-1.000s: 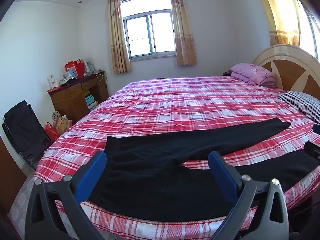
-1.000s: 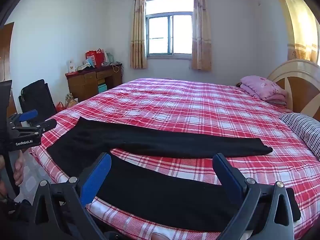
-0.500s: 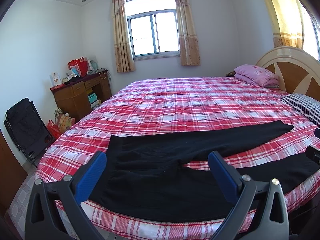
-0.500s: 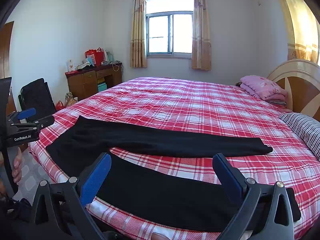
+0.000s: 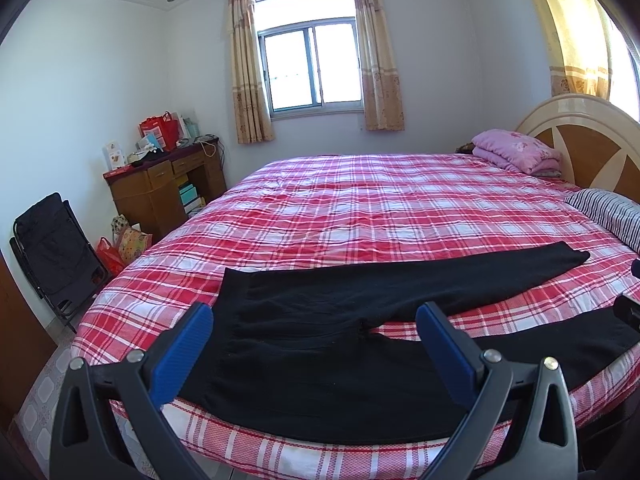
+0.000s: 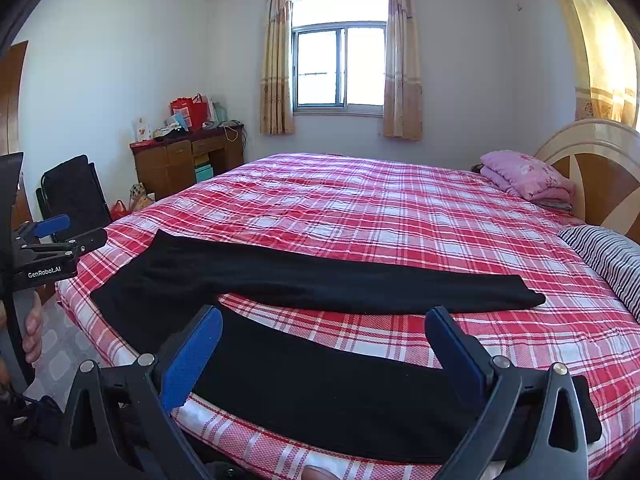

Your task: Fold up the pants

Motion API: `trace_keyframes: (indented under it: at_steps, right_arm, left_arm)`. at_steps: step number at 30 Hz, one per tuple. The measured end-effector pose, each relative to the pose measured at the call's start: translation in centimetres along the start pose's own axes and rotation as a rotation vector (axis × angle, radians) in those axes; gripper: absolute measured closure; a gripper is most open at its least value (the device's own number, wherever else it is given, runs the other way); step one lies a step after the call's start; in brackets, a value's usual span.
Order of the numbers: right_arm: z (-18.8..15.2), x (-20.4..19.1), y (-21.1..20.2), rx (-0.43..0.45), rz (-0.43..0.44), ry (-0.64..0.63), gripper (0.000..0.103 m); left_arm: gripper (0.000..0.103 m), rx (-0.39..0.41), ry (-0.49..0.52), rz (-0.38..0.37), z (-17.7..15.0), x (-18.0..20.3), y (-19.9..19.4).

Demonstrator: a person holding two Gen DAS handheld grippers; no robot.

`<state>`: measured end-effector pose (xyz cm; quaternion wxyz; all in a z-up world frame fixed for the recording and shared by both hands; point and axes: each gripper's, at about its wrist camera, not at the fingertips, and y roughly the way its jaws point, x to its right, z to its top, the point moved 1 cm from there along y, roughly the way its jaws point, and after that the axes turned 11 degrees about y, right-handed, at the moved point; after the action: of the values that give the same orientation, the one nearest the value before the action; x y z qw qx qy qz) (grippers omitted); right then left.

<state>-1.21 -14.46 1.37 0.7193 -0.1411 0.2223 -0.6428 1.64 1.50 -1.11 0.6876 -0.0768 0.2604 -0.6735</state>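
Black pants point(image 5: 320, 320) lie flat along the near edge of a bed with a red plaid sheet point(image 5: 380, 208), waist to the left, the two legs spread apart toward the right. My left gripper point(image 5: 314, 318) hovers open over the waist and crotch area, holding nothing. My right gripper point(image 6: 324, 322) is open above the near leg point(image 6: 320, 392), empty too. The far leg point(image 6: 340, 280) stretches to the right beyond it. In the right wrist view the left gripper point(image 6: 60, 236) shows at the left edge, held by a hand point(image 6: 32, 332).
A folded pink blanket point(image 5: 516, 152) and a striped pillow point(image 5: 608, 212) lie by the wooden headboard point(image 5: 592, 140) at right. A wooden desk point(image 5: 164, 188) with bags, a black folded chair point(image 5: 52, 244) and tiled floor point(image 5: 36, 396) sit to the left of the bed.
Both grippers stay open; the views have shifted only slightly, the left camera drifting a little. The pants have not moved.
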Motion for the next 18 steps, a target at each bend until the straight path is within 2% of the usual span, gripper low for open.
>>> trace_keyframes:
  at_steps: [18]
  right_arm:
    - [-0.28, -0.14, 0.17, -0.005, 0.000, -0.005, 0.001]
  left_arm:
    - [0.000, -0.012, -0.006, 0.003, -0.12, -0.17, 0.27]
